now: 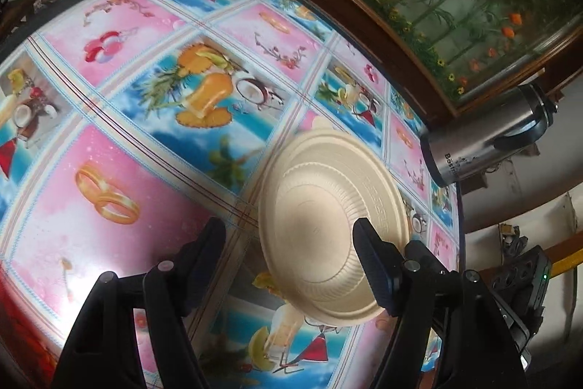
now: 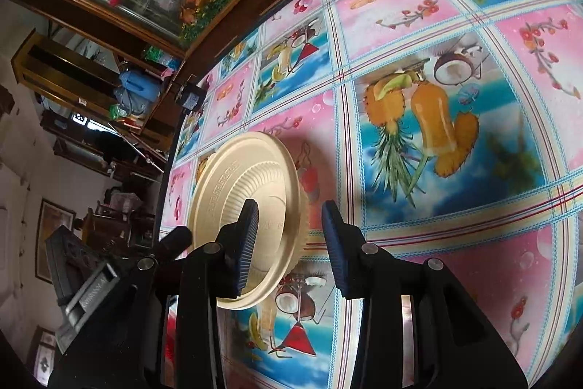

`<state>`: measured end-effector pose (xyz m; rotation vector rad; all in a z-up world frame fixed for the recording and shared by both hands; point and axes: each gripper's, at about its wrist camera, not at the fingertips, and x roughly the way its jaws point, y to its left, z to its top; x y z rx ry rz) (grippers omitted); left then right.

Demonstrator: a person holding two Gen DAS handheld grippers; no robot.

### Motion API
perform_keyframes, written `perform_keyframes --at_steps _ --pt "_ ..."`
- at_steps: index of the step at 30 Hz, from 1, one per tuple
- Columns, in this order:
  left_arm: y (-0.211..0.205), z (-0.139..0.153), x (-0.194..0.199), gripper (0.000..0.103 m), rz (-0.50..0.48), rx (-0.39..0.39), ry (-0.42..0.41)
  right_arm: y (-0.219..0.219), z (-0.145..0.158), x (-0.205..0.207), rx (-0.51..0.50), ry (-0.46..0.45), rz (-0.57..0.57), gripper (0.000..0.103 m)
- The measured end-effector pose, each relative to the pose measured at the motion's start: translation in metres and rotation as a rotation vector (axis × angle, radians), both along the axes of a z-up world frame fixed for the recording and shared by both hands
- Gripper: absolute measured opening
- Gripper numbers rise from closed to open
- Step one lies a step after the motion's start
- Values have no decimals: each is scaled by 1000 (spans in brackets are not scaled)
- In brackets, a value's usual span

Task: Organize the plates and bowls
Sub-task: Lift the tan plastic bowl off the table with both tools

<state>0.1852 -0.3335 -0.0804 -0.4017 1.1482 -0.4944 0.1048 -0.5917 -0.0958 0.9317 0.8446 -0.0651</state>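
Left gripper (image 1: 291,254) spread wide, nothing pinched; cream plates (image 1: 329,225) stacked just ahead, overlapped by the right-hand finger (image 1: 375,268). Contact there hard to call. Plenty of bare patterned tablecloth (image 1: 145,141) off to the left; table edge close on the right, steel flask (image 1: 484,137) beyond it. Right gripper (image 2: 291,243) parted too, gap empty, same stack (image 2: 247,206) behind its left finger (image 2: 246,243). Open cloth ahead and right. Underside of the stack hidden; number of pieces unclear.
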Motion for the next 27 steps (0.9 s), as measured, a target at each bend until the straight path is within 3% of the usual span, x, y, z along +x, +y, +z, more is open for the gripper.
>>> perform_keyframes --at_steps 8,12,15,17,23,27 --pt "-2 -8 2 71 3 -11 7 0 -2 0 35 -28 -2 36" --pt "1 -6 2 70 16 -3 -11 4 -3 3 43 -19 10 44" --pt "1 -9 2 70 17 0 -7 6 -2 3 28 -24 9 44" --pt "0 -10 2 57 13 12 -10 5 -4 4 29 -13 0 44" --pt "0 -10 2 34 13 20 -21 6 -13 5 36 3 -25 44" --pt "1 -9 1 17 15 26 -35 7 -13 3 20 -8 -36 29"
